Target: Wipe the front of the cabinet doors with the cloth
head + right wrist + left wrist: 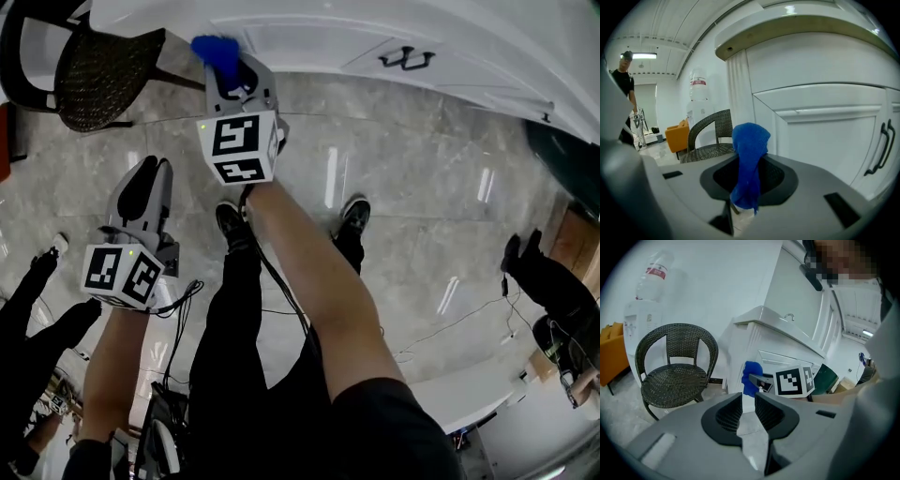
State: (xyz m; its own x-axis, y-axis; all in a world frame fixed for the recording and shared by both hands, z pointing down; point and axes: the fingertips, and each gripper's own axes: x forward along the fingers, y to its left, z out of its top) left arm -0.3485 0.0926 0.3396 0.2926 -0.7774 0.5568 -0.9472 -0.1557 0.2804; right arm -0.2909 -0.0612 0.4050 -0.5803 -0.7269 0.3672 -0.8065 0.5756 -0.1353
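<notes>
Cloth: the blue fabric cloth (750, 157) is clamped in the right gripper (747, 174). A bunched tuft stands past the tips and a tail hangs down.
Right gripper: its jaws are closed on the cloth and raised toward the white panelled cabinet door (820, 136), near the left corner post. I cannot tell if the cloth touches the cabinet.
Left gripper: the left gripper (747, 411) has its jaws a little apart with nothing between them. It is held lower, over the floor, apart from the cabinet.
Risk, scraping: only a small tuft covers the tips, so hard pressing could bring the bare jaws onto the paint.
Risk, slipping: drag along the door could pull the cloth out of the grip.
Risk, catching: the curved black metal handle (881, 150) could hook the loose tail.
Risk, bumping: the dark wicker chair (98, 84) stands near the cabinet's end, so a wide stroke to that side could hit it.
</notes>
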